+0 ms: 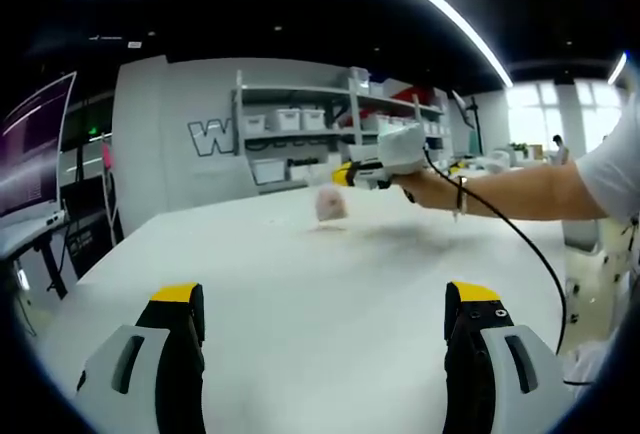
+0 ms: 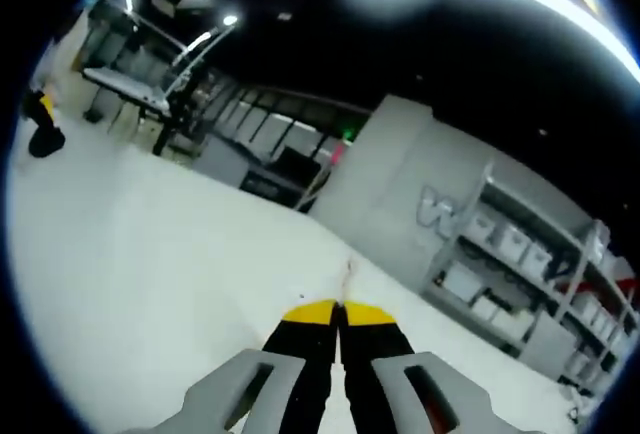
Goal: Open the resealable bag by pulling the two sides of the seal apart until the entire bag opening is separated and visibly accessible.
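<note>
Both views are bright below and dark overhead. Ceiling strip lights (image 1: 440, 9) blow out to white glare, as do the windows (image 1: 540, 119). The pale worktop (image 1: 320, 274) shows faint shadows. Fisheye bending curves the shelves (image 2: 520, 254); the right gripper view is slightly blurred.

My left gripper (image 1: 325, 326) sits low over the white table (image 1: 300, 284), its jaws spread wide with nothing between them. Across the table my right gripper (image 1: 345, 176) holds the small resealable bag (image 1: 330, 203) dangling just above the surface. Shelves with white bins (image 1: 300, 119) stand behind.
</note>
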A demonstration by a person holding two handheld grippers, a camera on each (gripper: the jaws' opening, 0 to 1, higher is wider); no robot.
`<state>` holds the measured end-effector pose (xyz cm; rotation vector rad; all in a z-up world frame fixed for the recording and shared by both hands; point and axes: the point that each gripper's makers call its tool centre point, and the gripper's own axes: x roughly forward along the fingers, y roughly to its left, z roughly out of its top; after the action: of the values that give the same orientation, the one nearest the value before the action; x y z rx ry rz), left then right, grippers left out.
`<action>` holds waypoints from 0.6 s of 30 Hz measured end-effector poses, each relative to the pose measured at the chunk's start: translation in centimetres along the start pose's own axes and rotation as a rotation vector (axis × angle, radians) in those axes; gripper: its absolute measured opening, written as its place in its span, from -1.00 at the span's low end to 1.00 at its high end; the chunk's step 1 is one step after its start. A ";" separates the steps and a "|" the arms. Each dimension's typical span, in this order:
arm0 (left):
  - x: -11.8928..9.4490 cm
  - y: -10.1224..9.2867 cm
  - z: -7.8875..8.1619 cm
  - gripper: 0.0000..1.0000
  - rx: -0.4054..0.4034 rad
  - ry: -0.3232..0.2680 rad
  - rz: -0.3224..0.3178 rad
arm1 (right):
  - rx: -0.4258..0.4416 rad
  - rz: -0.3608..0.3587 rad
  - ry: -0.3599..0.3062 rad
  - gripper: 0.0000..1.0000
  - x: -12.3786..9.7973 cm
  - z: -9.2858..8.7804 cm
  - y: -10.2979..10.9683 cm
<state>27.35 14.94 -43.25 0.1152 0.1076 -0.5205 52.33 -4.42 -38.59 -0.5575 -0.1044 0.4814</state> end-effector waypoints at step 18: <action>0.3 -0.2 0.3 0.99 0.004 -0.008 -0.004 | 0.014 0.007 -0.005 -1.00 -0.5 0.4 0.0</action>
<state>27.53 14.62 -43.01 0.1166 0.0991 -0.5255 51.78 -4.52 -38.25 -0.5434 -0.1039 0.4905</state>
